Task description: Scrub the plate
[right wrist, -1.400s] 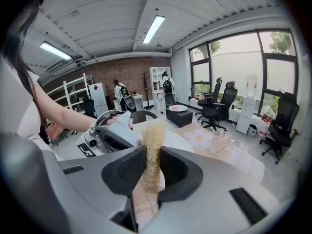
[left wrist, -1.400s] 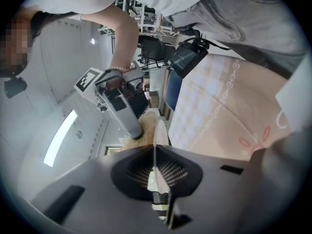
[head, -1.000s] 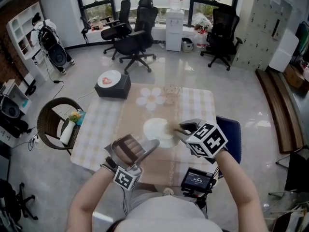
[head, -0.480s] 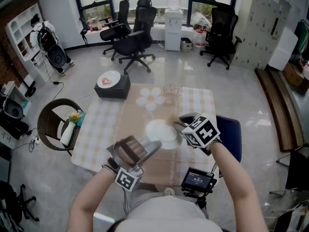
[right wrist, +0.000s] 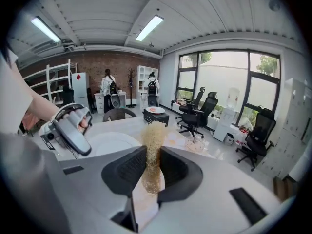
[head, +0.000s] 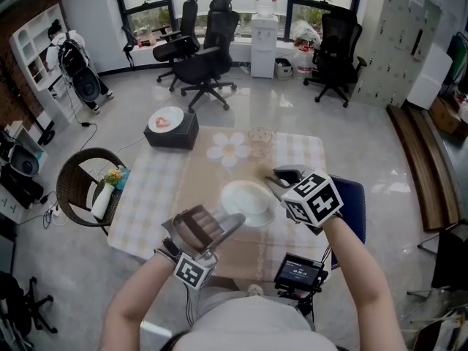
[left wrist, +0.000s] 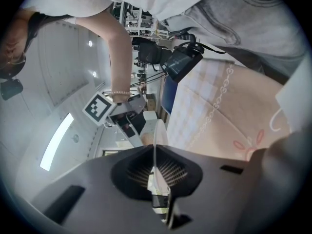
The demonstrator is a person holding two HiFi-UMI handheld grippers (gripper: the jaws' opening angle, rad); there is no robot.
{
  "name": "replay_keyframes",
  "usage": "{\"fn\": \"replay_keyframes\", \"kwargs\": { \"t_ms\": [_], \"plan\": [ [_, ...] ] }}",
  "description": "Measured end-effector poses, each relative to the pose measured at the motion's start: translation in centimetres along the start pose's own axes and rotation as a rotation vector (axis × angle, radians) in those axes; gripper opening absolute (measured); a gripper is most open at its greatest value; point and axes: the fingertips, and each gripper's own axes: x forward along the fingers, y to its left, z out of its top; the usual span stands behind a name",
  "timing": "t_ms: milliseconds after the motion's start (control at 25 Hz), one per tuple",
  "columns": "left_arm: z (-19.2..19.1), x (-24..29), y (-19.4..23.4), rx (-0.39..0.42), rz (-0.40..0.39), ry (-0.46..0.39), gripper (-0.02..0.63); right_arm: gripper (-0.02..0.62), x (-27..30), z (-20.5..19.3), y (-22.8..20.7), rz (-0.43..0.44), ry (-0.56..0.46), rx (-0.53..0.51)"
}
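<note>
We see the table's (head: 150, 203) left half bare; only the glass bowl (head: 259, 136) at its far edge and the plate (head: 247, 199) mid-table stand in the way.

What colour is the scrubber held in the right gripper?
Pale straw yellow scrubber, clearest in the right gripper view.

A clear glass bowl (head: 259, 135) is sitting near the far edge of the beige checked-cloth table (head: 150, 199). A blue chair (head: 355, 196) is standing at its right edge, a round wicker chair (head: 77, 178) at its left, and a small black screen device (head: 298, 270) by the near edge.
</note>
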Motion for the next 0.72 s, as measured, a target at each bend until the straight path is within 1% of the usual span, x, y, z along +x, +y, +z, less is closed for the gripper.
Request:
{"fn": "replay_keyframes", "kwargs": {
  "t_ms": [120,200,360,440,600,720],
  "plan": [
    [-0.2,0.1,-0.2,0.01,-0.006,-0.003,0.023,0.091,-1.0,1.8,2.3,0.098,-0.015,-0.014],
    [-0.2,0.1,-0.3,0.015,-0.009,-0.006,0.023,0.091,-1.6,2.3,3.7,0.172,-0.011,0.002],
    [0.1,0.1,0.0,0.025,-0.016,-0.011,0.023,0.089,-2.4,2.8,5.8,0.312,-0.02,0.094],
    [0.2,0.2,-0.3,0.028,-0.014,-0.017,0.023,0.089,-2.4,2.5,6.7,0.375,-0.003,0.141],
    [0.4,0.3,-0.2,0.042,0.002,-0.022,0.023,0.089,-2.3,1.6,8.3,0.47,0.058,0.205],
    [0.4,0.3,0.4,0.06,-0.007,-0.029,0.023,0.089,-2.0,1.3,8.9,0.507,0.084,0.215]
  ]
}}
